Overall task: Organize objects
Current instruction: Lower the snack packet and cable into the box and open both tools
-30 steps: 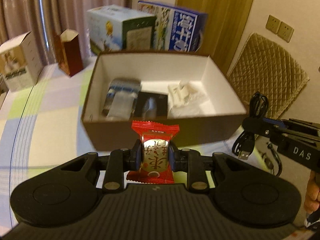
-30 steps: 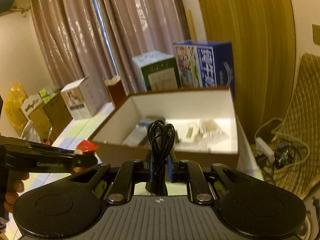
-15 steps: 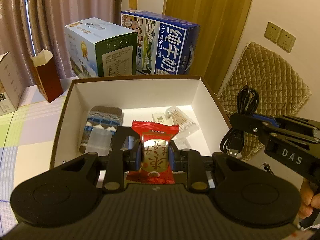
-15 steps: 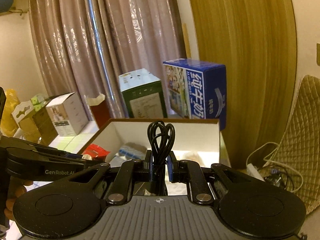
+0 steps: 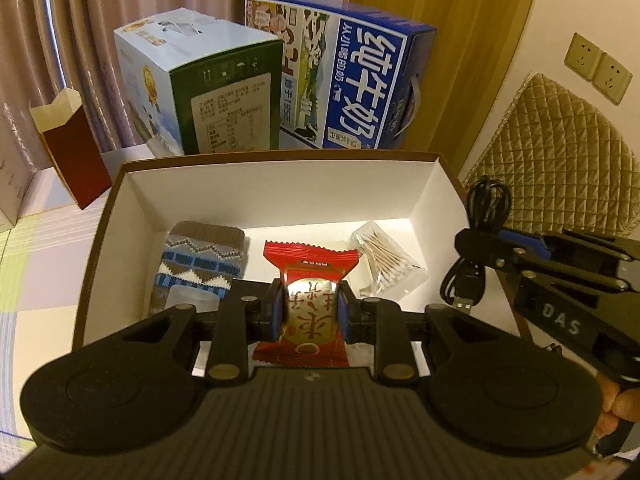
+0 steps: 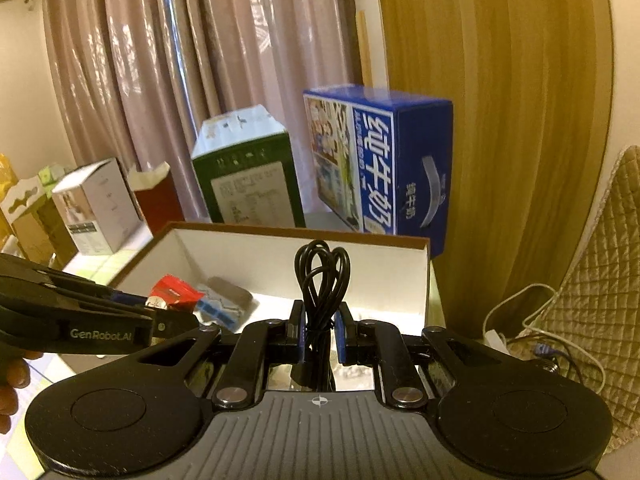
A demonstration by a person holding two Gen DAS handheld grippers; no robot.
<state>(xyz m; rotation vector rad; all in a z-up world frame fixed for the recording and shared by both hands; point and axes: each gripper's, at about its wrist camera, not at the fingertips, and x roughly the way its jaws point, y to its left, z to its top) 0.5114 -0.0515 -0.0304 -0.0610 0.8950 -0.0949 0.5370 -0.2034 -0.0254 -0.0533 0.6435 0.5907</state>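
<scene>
You see a red and gold candy, a black cable, a brown box with white inside, and a sock in brown, blue and white zigzags.

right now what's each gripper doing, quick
left gripper: shut on the red packet, over the box.
right gripper: shut on the black cable.

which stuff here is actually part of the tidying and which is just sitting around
Part of the job:
red snack packet in the left claw
black usb cable in the right claw
brown box

Just lying about:
blue milk carton
green carton
dark red box
wall sockets
</scene>
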